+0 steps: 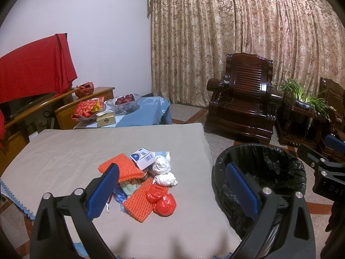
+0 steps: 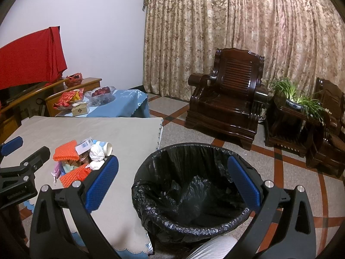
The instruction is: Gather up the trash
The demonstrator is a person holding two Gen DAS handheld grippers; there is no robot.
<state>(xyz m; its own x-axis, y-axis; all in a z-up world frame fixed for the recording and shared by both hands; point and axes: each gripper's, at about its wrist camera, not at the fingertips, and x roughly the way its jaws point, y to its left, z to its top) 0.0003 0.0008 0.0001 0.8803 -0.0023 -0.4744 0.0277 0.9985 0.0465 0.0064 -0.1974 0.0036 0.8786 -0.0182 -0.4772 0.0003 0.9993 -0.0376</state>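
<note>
Trash pile (image 1: 143, 178) sits on the bench (image 1: 64, 151), near its edge closest to the bin (image 2: 189, 190). Landmark = bin, black liner, standing on the floor just beside the bench.

Pile, w/ ref to bin:
- two orange mesh pads: one (image 1: 121, 167) on the far side from the bin, one (image 1: 139, 201) at the pile's near edge
- white/blue box (image 1: 143, 157) w/ barcode, on top of the pile
- two white crumpled wads (image 1: 165, 172), on the side facing the bin
- red plastic bag (image 1: 162, 198), bunched, touching the nearer orange pad
- blue and pale green scraps under the pads, can't tell what they are

Left claw (image 1: 172, 192): wide, nothing in it, hanging above the pile; one pad lines up over the orange pad, the other over the bin rim.

Right claw (image 2: 172, 182): wide, nothing in it, hanging over the bin mouth, its pads framing the opening.

Beyond the bin: dark wood armchair (image 2: 226, 99) against a patterned curtain (image 2: 237, 32).
</note>
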